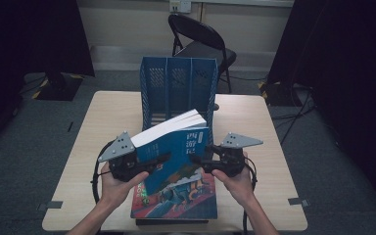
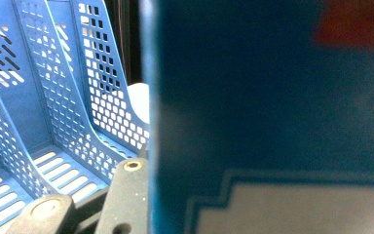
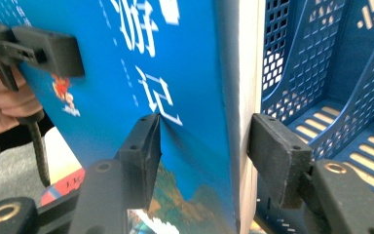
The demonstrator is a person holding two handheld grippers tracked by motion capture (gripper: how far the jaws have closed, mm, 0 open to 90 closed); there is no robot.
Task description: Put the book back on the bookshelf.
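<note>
A thick blue book (image 1: 176, 139) with white pages hangs tilted above the table, its top leaning toward the blue file holder (image 1: 178, 83). My left gripper (image 1: 154, 161) is shut on its left side, one finger (image 2: 126, 195) lying against the cover (image 2: 272, 122) and the other hidden behind the book. My right gripper (image 3: 199, 151) clamps the book's right edge. There, one pad (image 3: 143, 146) presses the printed cover (image 3: 175, 73) and the other pad (image 3: 277, 161) sits against the back beside the page edge. In the high view the right gripper (image 1: 198, 159) sits level with the left one.
Under the held book a colourful book (image 1: 186, 200) lies flat on a dark one at the table's (image 1: 112, 112) near edge. The file holder has three upright slots (image 3: 331, 97) just behind the book. A black folding chair (image 1: 200, 39) stands beyond the table.
</note>
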